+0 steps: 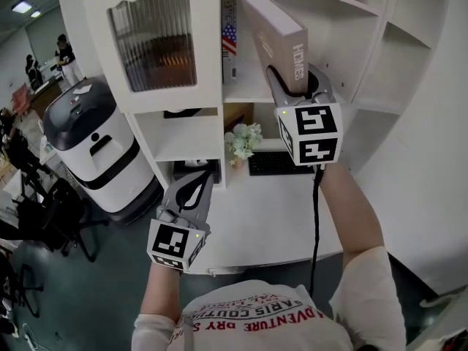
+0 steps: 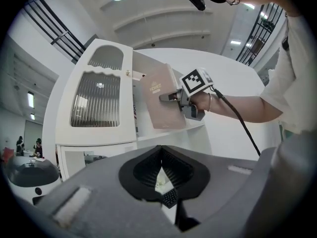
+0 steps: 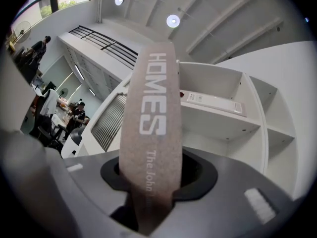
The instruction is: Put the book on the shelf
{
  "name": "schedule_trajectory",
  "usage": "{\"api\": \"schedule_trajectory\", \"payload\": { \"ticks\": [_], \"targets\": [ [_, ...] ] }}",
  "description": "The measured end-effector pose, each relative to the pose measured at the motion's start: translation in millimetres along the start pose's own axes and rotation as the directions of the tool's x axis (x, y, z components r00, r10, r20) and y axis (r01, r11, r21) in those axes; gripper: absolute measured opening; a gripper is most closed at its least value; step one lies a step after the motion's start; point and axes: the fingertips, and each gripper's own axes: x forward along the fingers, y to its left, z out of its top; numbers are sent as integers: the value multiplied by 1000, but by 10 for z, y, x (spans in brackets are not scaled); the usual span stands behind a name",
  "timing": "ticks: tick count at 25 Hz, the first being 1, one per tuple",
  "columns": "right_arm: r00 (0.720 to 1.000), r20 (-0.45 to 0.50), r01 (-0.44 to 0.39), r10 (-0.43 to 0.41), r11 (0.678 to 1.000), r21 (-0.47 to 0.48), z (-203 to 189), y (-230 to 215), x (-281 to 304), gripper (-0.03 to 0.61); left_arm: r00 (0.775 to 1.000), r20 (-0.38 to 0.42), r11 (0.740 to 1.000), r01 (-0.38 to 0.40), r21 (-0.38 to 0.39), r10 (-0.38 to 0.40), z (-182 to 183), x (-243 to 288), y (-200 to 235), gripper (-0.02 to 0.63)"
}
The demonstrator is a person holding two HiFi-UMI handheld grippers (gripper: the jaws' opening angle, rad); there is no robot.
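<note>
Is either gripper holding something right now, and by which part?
The right gripper holds the book by the lower end of its spine edge, a jaw on each cover. The left gripper holds nothing.

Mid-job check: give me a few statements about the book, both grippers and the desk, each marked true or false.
1. The right gripper grips the book. True.
2. The book lies flat on the desk. False: it is held up on edge at the shelf, well above the desk.
3. The left gripper holds the keyboard. False: its jaws are together with nothing between them, and the keyboard lies on the desk under the shelf.
4. Flowers stand beside the keyboard. True.
</note>
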Motion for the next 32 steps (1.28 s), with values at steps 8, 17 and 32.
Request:
{"api": "schedule_trajectory", "payload": {
  "ticks": [8, 17, 32],
  "targets": [
    [997, -72, 40, -36, 998, 54, -305, -212, 576, 178, 1000, -25, 1000, -4, -9, 4, -121, 127, 68, 6],
    [995, -83, 58, -47, 990, 128, -438, -289, 1052, 178, 999, -33, 1000, 7, -6, -8, -238, 344, 81, 6],
    [993, -116, 33, -21, 994, 107, -585, -167, 1596, 179, 999, -41, 1000, 14, -11, -14, -319, 549, 117, 6]
  ]
}}
